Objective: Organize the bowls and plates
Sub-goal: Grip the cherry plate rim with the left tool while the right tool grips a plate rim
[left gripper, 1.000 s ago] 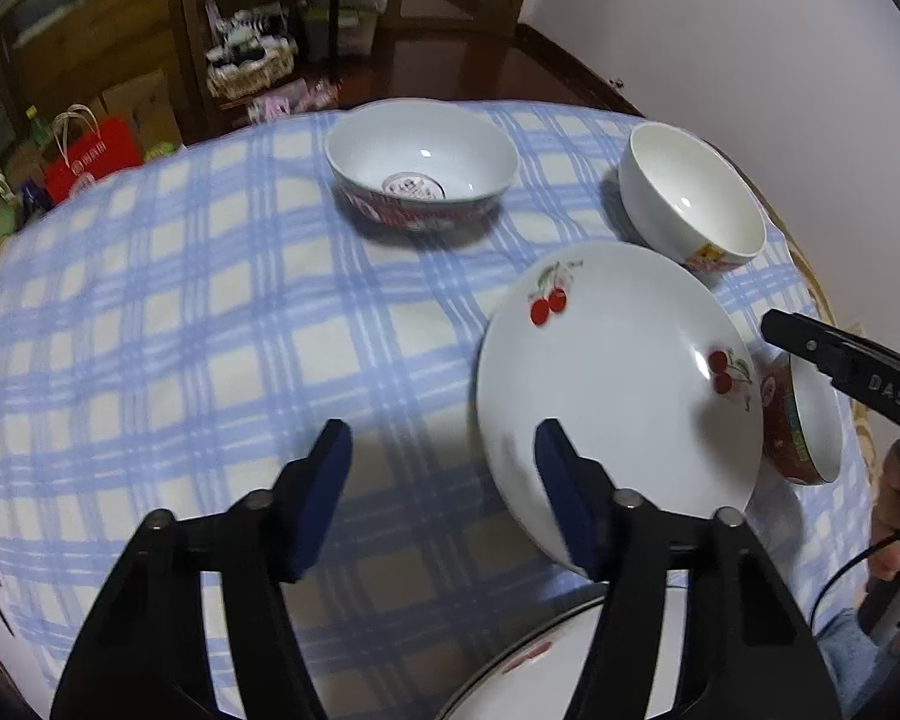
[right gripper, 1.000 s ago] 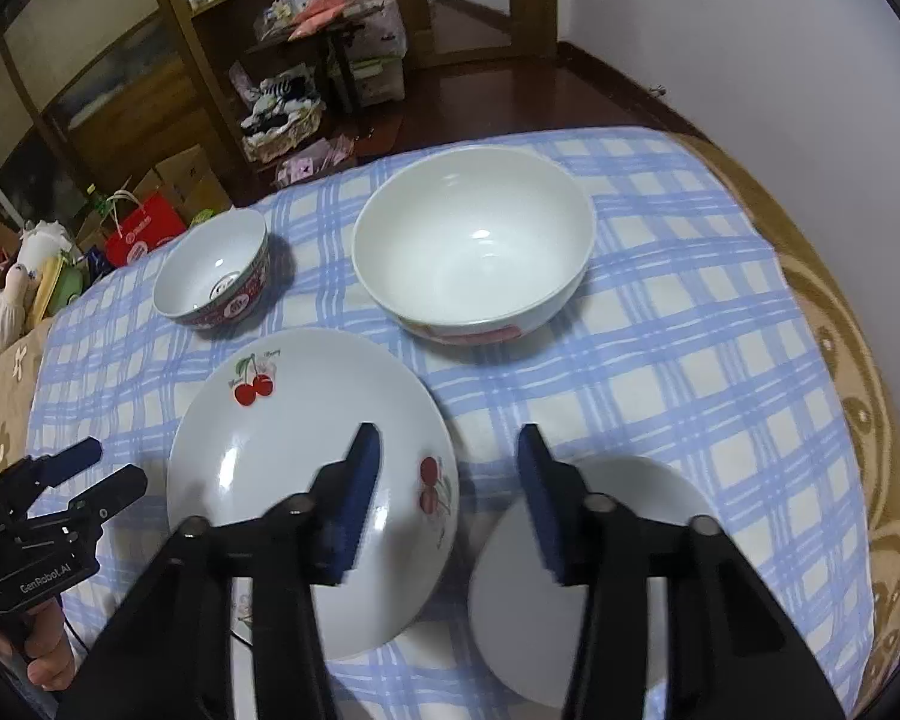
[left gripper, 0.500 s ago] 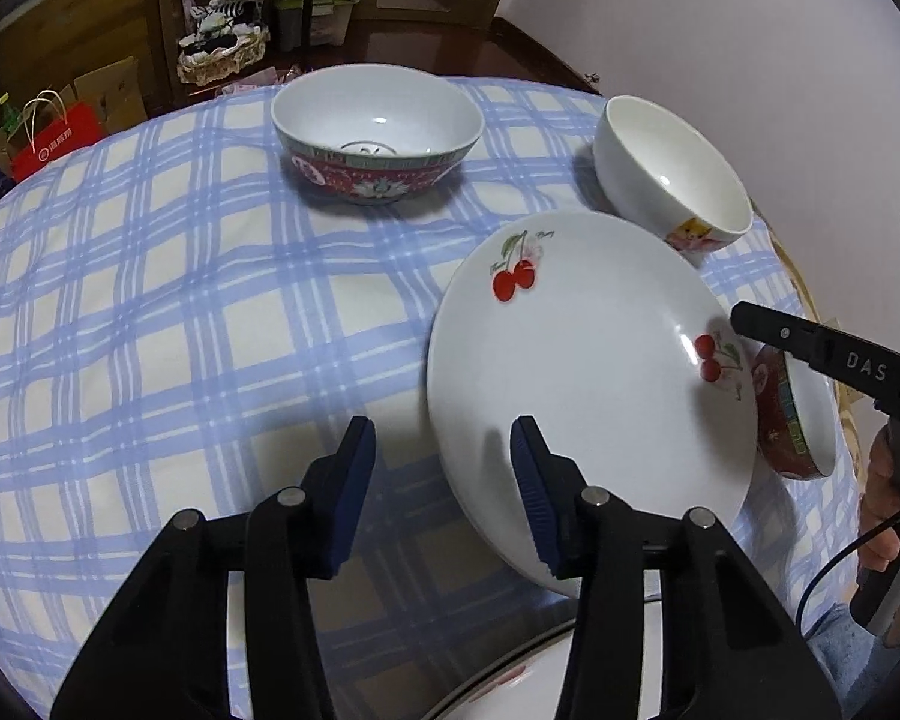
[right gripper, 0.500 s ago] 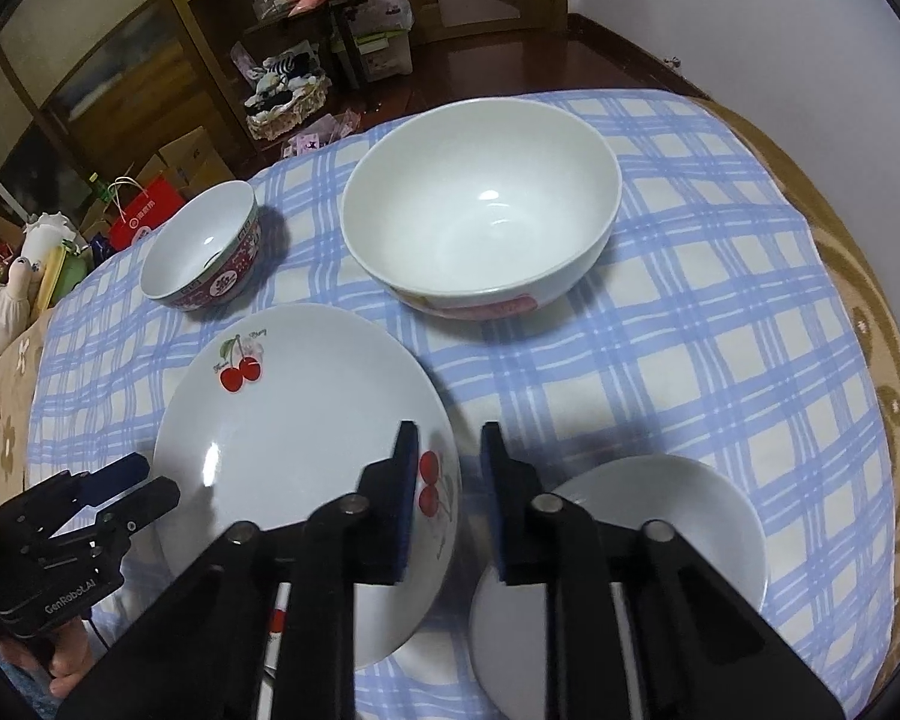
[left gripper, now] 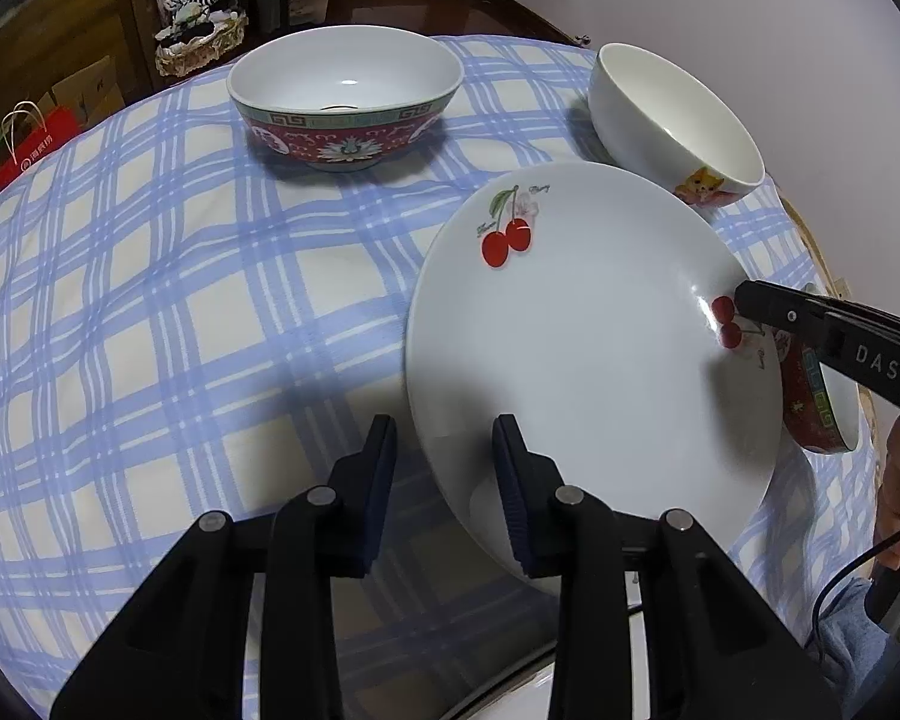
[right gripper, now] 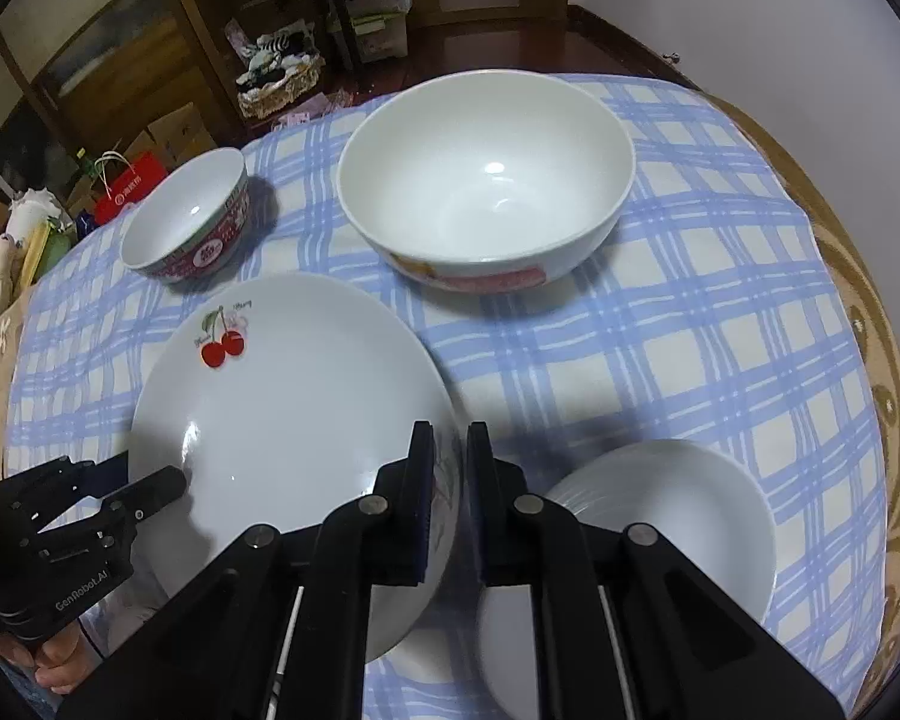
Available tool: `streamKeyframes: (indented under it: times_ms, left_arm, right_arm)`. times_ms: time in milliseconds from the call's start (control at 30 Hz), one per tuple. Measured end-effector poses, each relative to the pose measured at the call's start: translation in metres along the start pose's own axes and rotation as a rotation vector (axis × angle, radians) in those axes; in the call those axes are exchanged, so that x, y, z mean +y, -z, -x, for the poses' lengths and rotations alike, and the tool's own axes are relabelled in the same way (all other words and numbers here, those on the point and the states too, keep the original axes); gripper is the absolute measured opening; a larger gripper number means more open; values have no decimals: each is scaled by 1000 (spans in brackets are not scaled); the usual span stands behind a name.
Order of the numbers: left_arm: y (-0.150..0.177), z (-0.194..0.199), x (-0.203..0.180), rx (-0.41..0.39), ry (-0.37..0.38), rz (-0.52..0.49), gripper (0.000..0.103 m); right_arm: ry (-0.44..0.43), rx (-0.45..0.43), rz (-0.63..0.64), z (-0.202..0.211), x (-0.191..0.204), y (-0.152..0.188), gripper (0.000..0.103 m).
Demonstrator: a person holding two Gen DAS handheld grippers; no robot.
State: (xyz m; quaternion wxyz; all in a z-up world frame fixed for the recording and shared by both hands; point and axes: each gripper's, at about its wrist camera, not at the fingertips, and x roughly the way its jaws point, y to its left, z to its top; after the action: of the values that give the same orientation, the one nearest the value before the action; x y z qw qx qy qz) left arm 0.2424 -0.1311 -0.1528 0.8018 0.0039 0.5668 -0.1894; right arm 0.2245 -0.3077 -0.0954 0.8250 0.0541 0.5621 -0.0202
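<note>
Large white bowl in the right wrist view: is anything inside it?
No, the large white bowl shows only its bare glossy white inside.

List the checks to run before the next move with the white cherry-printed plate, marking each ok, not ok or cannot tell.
1. Right gripper clamped on the rim of the white cherry-printed plate: ok; its jaws have just been closing.
2. Left gripper clamped on the opposite rim: not ok; its jaws have just been closing, the rim is between them, and a gap remains.
3. Plate empty: ok.
4. Plate clear of the large white ceramic bowl: cannot tell.
</note>
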Motion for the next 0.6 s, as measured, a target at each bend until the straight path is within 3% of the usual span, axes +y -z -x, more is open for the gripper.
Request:
streamKeyframes:
  times_ms: [67, 600]
  left_arm:
    - [0, 0, -2, -3, 9, -9, 27]
    - [3, -2, -4, -6, -3, -6, 29]
  right_arm:
    - [17, 0, 21, 0, 3, 1, 11]
    - [6, -16, -8, 4, -5, -2, 12]
